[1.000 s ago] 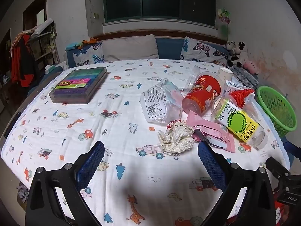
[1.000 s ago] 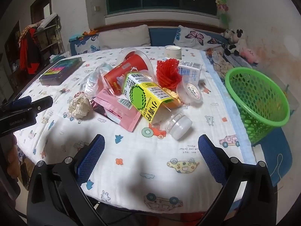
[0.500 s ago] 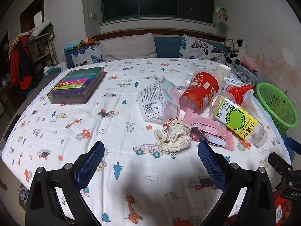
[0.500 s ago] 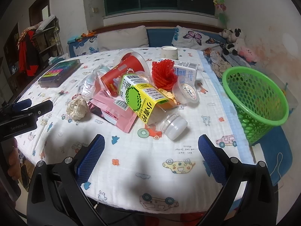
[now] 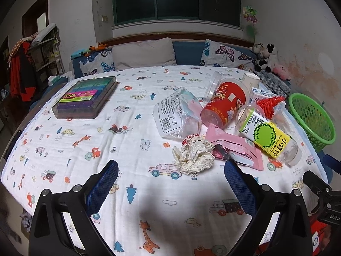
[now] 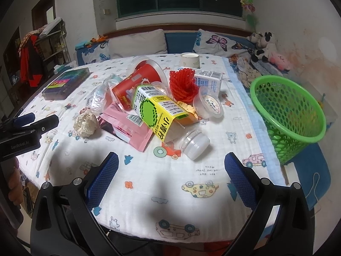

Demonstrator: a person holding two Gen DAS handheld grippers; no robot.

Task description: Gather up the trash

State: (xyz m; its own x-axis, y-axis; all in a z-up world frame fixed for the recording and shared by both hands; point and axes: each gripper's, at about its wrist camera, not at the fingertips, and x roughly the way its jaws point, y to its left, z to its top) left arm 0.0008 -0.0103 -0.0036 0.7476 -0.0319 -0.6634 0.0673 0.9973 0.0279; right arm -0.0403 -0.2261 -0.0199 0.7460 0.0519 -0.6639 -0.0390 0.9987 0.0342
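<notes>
A pile of trash lies on the table: a crumpled paper ball (image 5: 195,154) (image 6: 85,122), a pink wrapper (image 5: 236,147) (image 6: 130,128), a clear bottle with a yellow-green label (image 5: 268,138) (image 6: 164,117), a red cup on its side (image 5: 226,104) (image 6: 136,83), a clear plastic bag (image 5: 177,115), red netting (image 6: 183,84) and a small clear tub (image 6: 210,104). A green mesh basket (image 5: 311,119) (image 6: 292,111) stands at the table's right edge. My left gripper (image 5: 170,183) is open and empty, short of the paper ball. My right gripper (image 6: 170,175) is open and empty, short of the bottle.
A flat box of coloured items (image 5: 85,97) (image 6: 66,83) lies at the far left of the cartoon-print tablecloth (image 5: 106,140). A paper cup (image 6: 189,60) and a white carton (image 6: 210,79) stand behind the pile. A cushioned bench with pillows (image 5: 142,53) runs behind the table.
Both views have shifted slightly; the trash pile sits a little further off in the left wrist view. Both grippers stay open and empty. Nothing on the table has moved.
</notes>
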